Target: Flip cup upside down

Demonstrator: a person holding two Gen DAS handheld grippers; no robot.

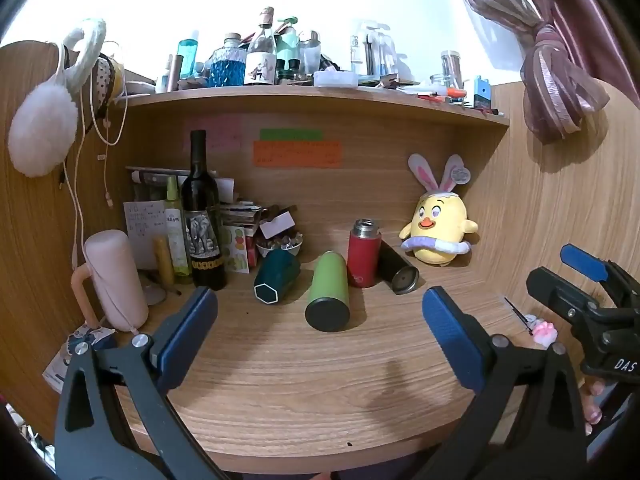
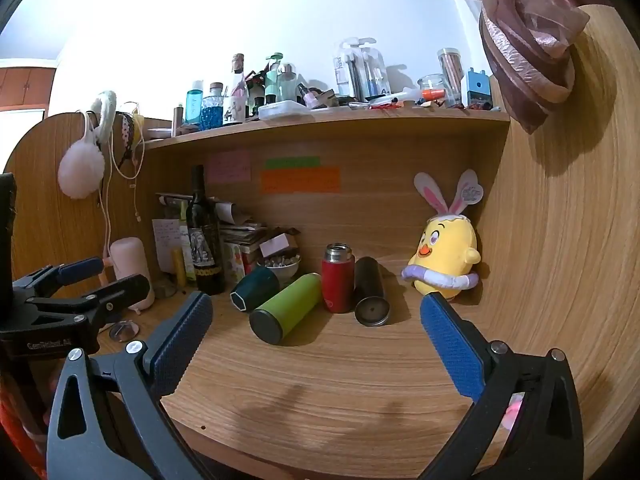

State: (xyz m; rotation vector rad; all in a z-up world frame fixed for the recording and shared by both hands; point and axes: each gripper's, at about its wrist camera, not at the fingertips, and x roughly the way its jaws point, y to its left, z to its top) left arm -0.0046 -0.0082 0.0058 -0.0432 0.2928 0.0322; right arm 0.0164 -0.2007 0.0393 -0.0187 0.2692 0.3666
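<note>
Four cups sit at the back of the wooden desk. A dark teal hexagonal cup (image 1: 277, 276) (image 2: 255, 289) lies on its side. A green flask (image 1: 329, 293) (image 2: 286, 307) lies on its side, base toward me. A red flask (image 1: 363, 253) (image 2: 338, 276) stands upright with its mouth open. A black flask (image 1: 398, 268) (image 2: 370, 290) lies on its side beside it. My left gripper (image 1: 320, 312) is open and empty, short of the cups. My right gripper (image 2: 316, 316) is open and empty, also short of them; it shows in the left wrist view (image 1: 576, 280) at the right.
A wine bottle (image 1: 202, 216), spray bottle (image 1: 175, 232), pink roller (image 1: 116, 280) and papers crowd the back left. A yellow chick plush (image 1: 440, 228) sits back right. A cluttered shelf (image 1: 320, 96) hangs above. A small pink item (image 1: 545, 332) lies at the right.
</note>
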